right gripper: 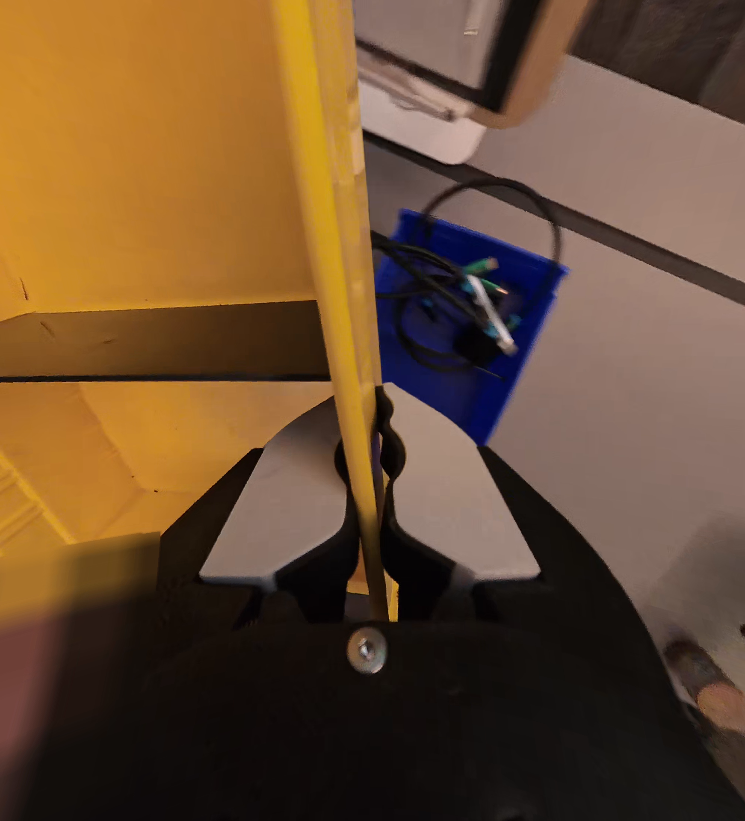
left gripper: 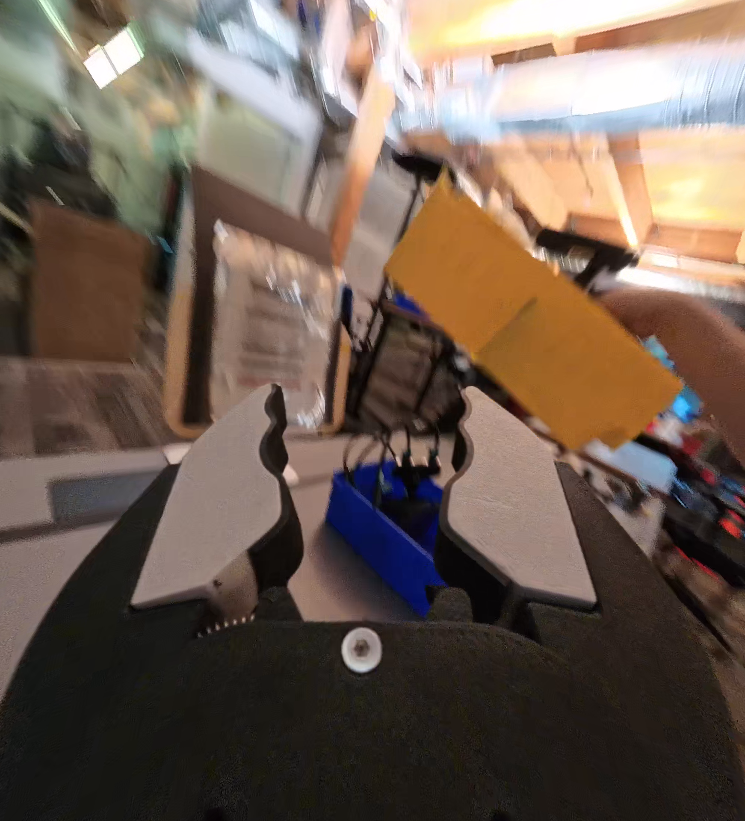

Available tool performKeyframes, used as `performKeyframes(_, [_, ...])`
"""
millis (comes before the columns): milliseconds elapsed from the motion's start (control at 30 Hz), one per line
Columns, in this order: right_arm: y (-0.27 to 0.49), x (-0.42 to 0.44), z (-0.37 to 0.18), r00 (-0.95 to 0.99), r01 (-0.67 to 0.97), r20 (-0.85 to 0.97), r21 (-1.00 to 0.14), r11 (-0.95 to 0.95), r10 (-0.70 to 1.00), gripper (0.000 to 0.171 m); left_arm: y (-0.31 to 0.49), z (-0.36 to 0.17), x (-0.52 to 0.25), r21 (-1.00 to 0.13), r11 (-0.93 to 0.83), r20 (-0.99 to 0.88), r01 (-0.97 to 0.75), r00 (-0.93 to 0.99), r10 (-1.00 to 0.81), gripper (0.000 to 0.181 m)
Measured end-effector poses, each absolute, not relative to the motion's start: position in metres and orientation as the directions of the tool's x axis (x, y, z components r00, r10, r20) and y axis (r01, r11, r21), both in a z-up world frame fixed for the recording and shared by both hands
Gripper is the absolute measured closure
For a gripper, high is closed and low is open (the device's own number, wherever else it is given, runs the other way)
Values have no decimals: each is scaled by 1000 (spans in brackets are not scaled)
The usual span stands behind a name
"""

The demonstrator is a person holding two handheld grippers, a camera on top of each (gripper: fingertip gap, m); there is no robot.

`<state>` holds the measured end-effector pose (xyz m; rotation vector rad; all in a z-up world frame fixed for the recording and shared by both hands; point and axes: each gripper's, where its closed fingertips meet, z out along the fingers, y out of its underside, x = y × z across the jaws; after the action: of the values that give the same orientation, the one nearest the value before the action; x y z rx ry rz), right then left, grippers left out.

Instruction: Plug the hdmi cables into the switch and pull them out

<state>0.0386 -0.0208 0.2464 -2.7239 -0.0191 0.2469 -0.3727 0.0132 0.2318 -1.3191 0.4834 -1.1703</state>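
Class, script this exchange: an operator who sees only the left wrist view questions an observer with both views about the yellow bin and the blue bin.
Operator: In my view the yellow bin hangs tilted in the air. What holds it?
Observer: The right tool is shut on its rim.
Operator: The blue bin is blurred here. What is inside besides black cables?
Observer: Green plugs and a silver connector lie among them.
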Motion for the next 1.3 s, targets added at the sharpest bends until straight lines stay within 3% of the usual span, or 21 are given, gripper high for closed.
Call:
performKeyframes(133, [-82,130,243,978,-184,-174,-432,-883,-119,166,37,159,-278,-904,-428,415,13,276,-867,106])
performKeyframes(300, [-162,238,193,905,-425,-235,-445,-789,-355,164,48,70,-177,-776,-553,515,-303,202,-833,104])
performKeyframes(400, [-209,286,140,850,-526,-235,-403,-749,-471,165,36,30,-118,-652,-666,683,-363,101,-723,104])
performKeyframes(533, [-258,324,59,749,-663,-286,-312,-681,-598,166,20,-34,-76,-539,-672,683,-507,203,-702,89])
performKeyframes(767, [-292,350,-52,641,-765,-305,-181,-618,-704,164,7,-90,-48,-516,-574,468,-636,353,-810,79])
performKeyframes(933, [-283,347,-88,649,-753,-297,-123,-646,-700,165,7,-98,-45,-460,-576,501,-675,339,-797,76])
performKeyframes(1000, [-274,345,-96,666,-737,-298,-123,-665,-683,165,9,-97,-51,-432,-590,540,-682,329,-775,87])
performKeyframes(1200, [-233,319,-109,752,-644,-291,-130,-754,-592,165,53,-74,-87,-459,-665,632,-590,309,-710,165])
performKeyframes(1300, [-208,301,-117,786,-597,-291,-131,-792,-545,164,84,-71,-122,-472,-674,577,-569,379,-724,172])
